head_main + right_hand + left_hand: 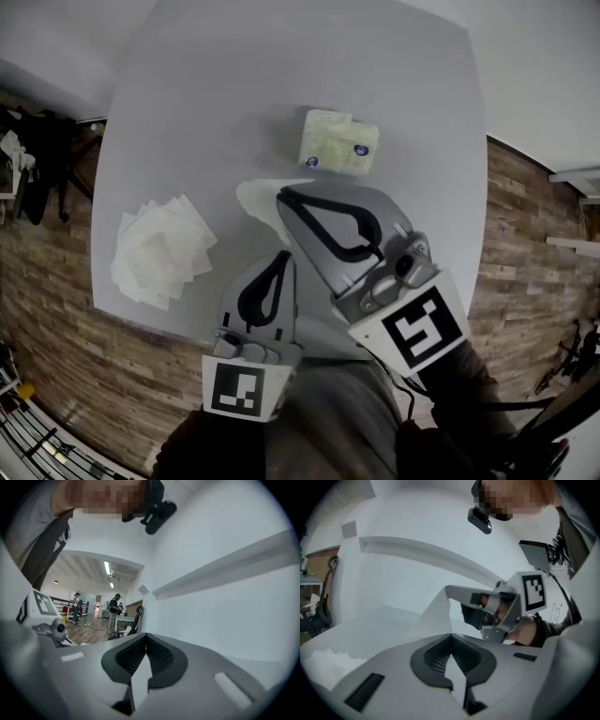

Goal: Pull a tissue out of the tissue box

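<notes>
The pale green tissue pack [337,142] lies on the grey table [225,94], beyond both grippers. A white tissue [258,202] hangs in the air, clear of the pack. My right gripper [281,194] is shut on the tissue's upper corner, and a white strip [140,681] shows between its jaws. My left gripper [286,255] sits lower and closer to me, shut on the sheet's other end [457,681]. In the left gripper view the tissue [433,618] stretches from the left gripper [450,635] up to the right gripper [447,589].
A loose pile of pulled tissues [159,253] lies near the table's left edge. Wood-plank floor [66,356] surrounds the table. In the right gripper view a white wall [225,597] fills the right side, and people stand far off in a room [112,606].
</notes>
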`<state>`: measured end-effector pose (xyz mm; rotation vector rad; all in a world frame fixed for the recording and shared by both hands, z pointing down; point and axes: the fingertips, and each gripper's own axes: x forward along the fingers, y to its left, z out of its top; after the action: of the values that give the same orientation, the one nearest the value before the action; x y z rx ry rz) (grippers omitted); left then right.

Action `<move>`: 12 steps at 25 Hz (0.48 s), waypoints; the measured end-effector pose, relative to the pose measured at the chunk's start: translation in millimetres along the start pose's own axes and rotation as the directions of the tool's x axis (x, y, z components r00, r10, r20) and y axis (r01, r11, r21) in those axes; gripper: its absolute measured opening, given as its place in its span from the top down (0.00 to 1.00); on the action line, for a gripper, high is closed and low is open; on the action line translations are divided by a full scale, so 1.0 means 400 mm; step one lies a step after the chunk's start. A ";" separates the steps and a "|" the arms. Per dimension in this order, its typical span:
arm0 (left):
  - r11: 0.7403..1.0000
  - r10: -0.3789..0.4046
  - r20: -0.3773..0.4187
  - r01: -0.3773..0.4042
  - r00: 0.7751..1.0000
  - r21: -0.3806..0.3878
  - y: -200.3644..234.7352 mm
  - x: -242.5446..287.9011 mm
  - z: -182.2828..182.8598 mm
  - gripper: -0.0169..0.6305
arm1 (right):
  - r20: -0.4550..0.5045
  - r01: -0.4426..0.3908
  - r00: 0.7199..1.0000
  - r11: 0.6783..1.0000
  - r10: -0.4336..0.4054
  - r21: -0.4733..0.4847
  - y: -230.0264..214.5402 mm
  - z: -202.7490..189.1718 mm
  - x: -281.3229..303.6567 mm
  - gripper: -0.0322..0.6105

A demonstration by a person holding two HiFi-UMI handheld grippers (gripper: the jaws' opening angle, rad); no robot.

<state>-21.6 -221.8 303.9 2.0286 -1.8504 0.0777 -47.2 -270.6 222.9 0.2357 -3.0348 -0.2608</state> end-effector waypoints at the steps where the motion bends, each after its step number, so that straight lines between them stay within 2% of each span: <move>1: 1.000 0.015 0.013 -0.015 1.000 -0.006 0.031 -0.045 0.014 0.97 | -0.025 -0.014 1.000 1.000 0.014 0.006 0.023 -0.007 0.051 0.95; 4: 0.998 0.059 0.049 -0.058 0.997 -0.006 0.148 -0.169 0.050 0.97 | -0.109 -0.011 0.994 0.997 0.019 0.074 0.098 -0.025 0.215 0.95; 9: 0.992 0.119 0.101 -0.123 0.988 0.031 0.315 -0.347 0.090 0.97 | -0.039 0.038 0.999 0.998 -0.036 0.050 0.219 0.033 0.406 0.95; 12: 0.987 0.154 0.102 -0.158 0.983 0.028 0.389 -0.437 0.082 0.97 | -0.023 0.034 0.999 0.999 -0.033 0.028 0.333 0.014 0.454 0.95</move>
<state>-201.5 -74.6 260.0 1.9403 -2.0822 0.0539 -245.8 -169.0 254.2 0.2895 -3.0158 -0.2160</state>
